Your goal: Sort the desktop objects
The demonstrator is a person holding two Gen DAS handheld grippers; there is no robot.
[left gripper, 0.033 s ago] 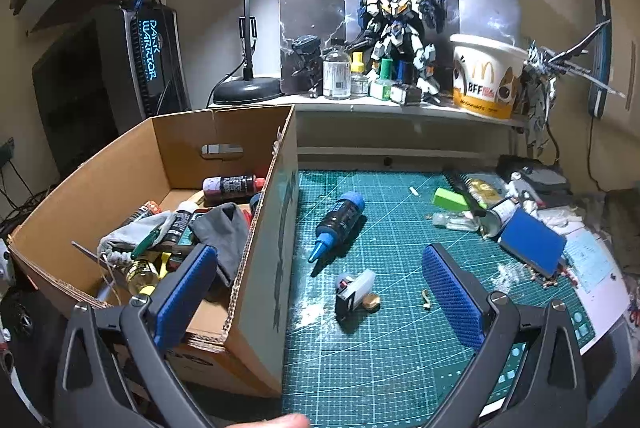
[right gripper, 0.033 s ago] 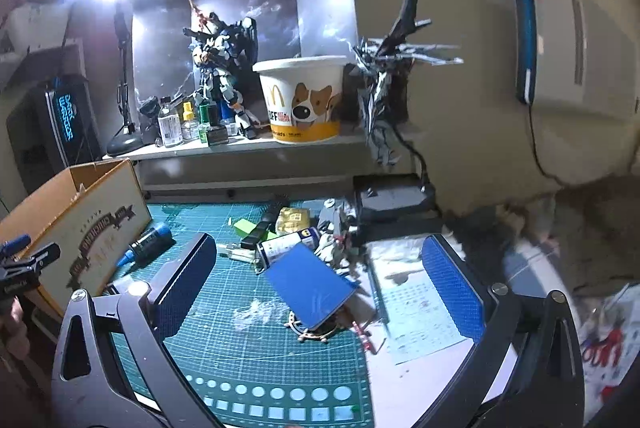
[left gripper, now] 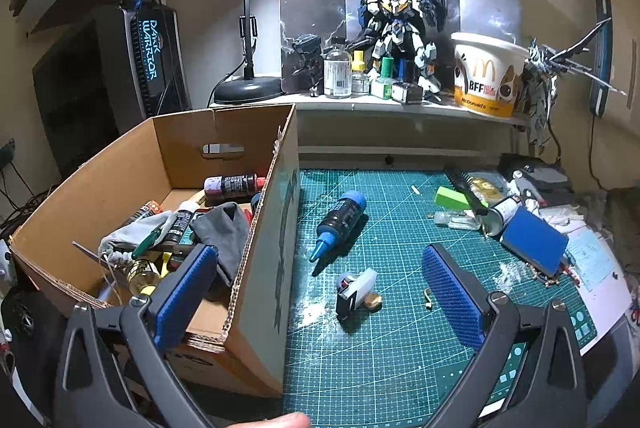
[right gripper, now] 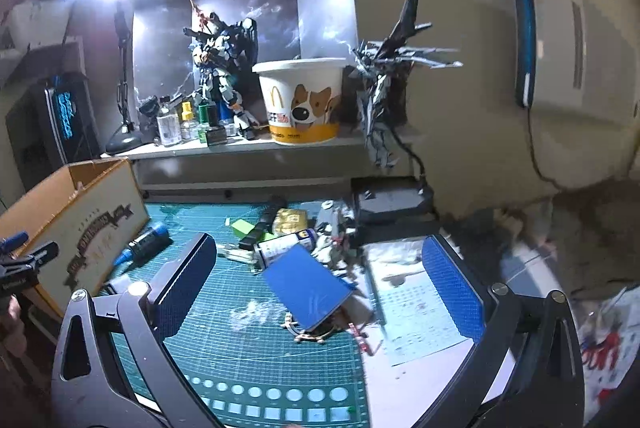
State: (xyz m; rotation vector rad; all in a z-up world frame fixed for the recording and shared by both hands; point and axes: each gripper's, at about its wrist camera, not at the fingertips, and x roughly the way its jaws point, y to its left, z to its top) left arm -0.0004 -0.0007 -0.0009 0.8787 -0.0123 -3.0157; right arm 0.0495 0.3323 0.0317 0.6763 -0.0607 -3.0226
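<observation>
blue-capped bottle (left gripper: 342, 218) was seen lying on the cutting mat (left gripper: 400, 328), at 3 o'clock of the cardboard box (left gripper: 276, 248). light, rigid, prone to rolling, it was judged best gripped mid-body. left gripper (left gripper: 320, 292) and right gripper (right gripper: 320, 288) were held agape, empty.

Beside one cardboard box (left gripper: 276, 236) lie one blue-capped bottle (left gripper: 340, 218), one green block (left gripper: 452, 196) and one blue pad (left gripper: 534, 242); behind it stands one McDonald's bucket (left gripper: 486, 75).

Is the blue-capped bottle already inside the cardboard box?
No, the blue-capped bottle lies on the green cutting mat, outside the cardboard box.
</observation>
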